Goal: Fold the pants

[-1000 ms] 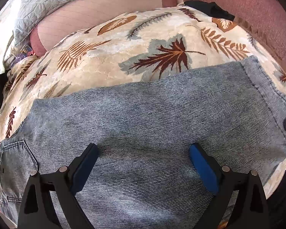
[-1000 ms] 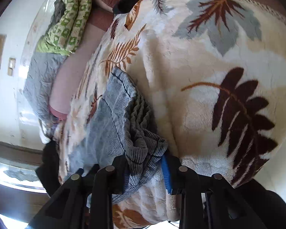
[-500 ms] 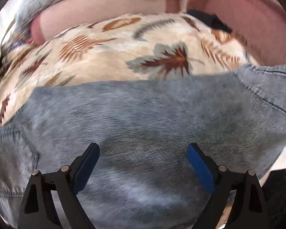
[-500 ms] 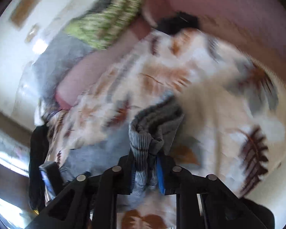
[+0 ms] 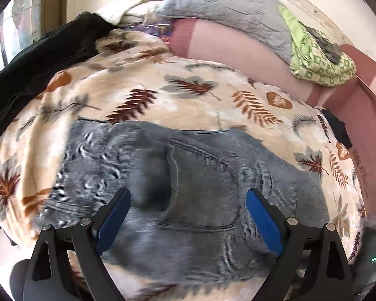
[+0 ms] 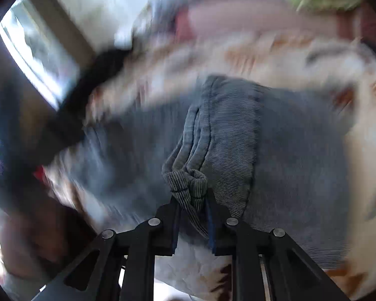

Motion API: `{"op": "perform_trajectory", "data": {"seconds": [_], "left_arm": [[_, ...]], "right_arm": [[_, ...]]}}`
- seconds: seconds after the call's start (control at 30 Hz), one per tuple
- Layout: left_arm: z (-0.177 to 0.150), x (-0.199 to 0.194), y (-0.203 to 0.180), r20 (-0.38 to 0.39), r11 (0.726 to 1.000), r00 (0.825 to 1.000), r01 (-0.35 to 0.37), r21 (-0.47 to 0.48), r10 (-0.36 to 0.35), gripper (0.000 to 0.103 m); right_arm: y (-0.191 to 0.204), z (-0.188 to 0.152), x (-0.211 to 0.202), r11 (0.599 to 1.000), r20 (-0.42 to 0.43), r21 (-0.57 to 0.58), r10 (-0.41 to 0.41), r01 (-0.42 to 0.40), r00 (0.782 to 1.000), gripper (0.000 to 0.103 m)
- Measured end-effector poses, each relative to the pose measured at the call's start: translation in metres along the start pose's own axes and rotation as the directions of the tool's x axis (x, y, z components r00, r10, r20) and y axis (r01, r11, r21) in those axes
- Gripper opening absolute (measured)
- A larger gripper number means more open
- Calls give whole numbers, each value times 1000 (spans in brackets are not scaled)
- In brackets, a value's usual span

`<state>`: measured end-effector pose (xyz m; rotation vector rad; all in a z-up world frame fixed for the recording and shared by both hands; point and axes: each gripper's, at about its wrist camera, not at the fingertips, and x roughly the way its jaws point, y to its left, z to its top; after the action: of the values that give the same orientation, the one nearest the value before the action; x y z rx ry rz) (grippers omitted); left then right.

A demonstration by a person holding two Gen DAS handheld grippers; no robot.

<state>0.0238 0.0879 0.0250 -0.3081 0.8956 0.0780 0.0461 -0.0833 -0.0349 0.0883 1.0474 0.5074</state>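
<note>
At the bottom of the left wrist view, the left gripper hangs with its jaws spread wide and nothing between them, black angular arms ending in smooth blue pads. Under it lie the pants, grey-blue denim with a fine ribbed weave and a washed, mottled look, spread flat on the blanket. A stitched back pocket with a curved seam sits between the two fingers, and a bunched, puckered strip of cloth rises just beside the right finger.

In the right wrist view, the right gripper is clenched on a gathered wad of the same denim; several layers stack into rounded, cord-like folds that fan up from the pinch point. Most of this view is smeared by motion, so detail beyond the cloth cannot be told.

The blanket is plush and cream-coloured, printed with brown, rust and grey leaves, and it bulges under the pants. Beyond it runs a pink cushion with a darker band. A black garment lies at the far left, a quilted grey pillow behind the cushion, and a green patterned cloth to the right.
</note>
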Motion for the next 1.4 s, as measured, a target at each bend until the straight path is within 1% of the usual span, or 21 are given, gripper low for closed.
{"op": "perform_trajectory", "data": {"seconds": [0.03,0.13,0.27,0.33,0.4,0.47,0.53,0.6,0.63,0.7,0.77,0.87,0.9,0.97,1.0,1.03,1.1,1.2,1.3,1.37,1.4], "left_arm": [[1,-1,0,0,1000,1000,0,5,0,93],[3,-5,-10,-5,999,1000,30,38,-30,93],[8,-8,-50,-21,985,989,149,92,-147,93],[6,-5,-67,-61,972,977,209,109,-204,93],[-2,10,-86,-122,963,967,238,124,-223,93],[-17,34,-99,-197,963,968,195,187,-158,93],[-48,77,-107,-326,954,945,105,280,-8,93],[-55,66,-117,-246,925,969,69,373,27,92],[-52,60,-120,-255,927,967,84,366,13,92],[-39,38,-121,-221,939,971,154,307,-87,92],[-25,22,-126,-162,937,980,164,308,-119,92],[-9,21,-130,-151,944,972,212,253,-178,92],[-1,29,-129,-174,946,961,249,208,-215,92],[8,46,-122,-224,931,919,353,95,-326,92],[16,62,-115,-263,909,876,417,-9,-405,87],[21,73,-111,-286,899,854,432,-77,-435,80],[26,85,-106,-312,887,830,440,-142,-462,78],[27,92,-102,-327,900,839,409,-150,-435,78],[28,88,-93,-289,919,873,364,-148,-393,78],[29,90,-93,-293,920,872,369,-135,-393,78],[28,97,-96,-320,922,864,366,-128,-387,78]], "right_arm": [[2,-2,-6,1000,42,-21,5,-4,999,27],[-6,-3,-27,995,53,32,94,-96,994,63],[-48,-15,-66,969,130,190,135,-159,982,66],[-78,-21,-77,937,167,297,138,-183,976,66],[-106,-28,-84,895,193,393,142,-209,971,66],[-128,-36,-85,860,204,465,128,-211,971,66],[-141,-42,-88,840,222,492,135,-230,966,66],[-147,-44,-91,835,235,498,129,-233,963,66],[-149,-45,-93,832,243,500,129,-239,961,66],[-154,-43,-94,824,260,511,123,-245,958,66],[-161,-41,-100,813,284,521,122,-260,951,66],[-172,-40,-106,798,306,536,120,-276,944,66],[-176,-40,-107,794,308,542,119,-277,944,66],[-182,-39,-110,789,313,547,116,-279,943,66],[-184,-38,-110,789,314,548,113,-278,943,66],[-186,-39,-109,787,313,552,109,-275,943,66],[-189,-45,-107,779,306,563,113,-276,945,66],[-194,-49,-100,766,295,577,128,-283,947,66],[-195,-50,-95,760,290,581,139,-290,947,66],[-195,-49,-93,761,290,578,143,-293,946,66],[-194,-48,-92,763,288,576,147,-294,946,66]]}}
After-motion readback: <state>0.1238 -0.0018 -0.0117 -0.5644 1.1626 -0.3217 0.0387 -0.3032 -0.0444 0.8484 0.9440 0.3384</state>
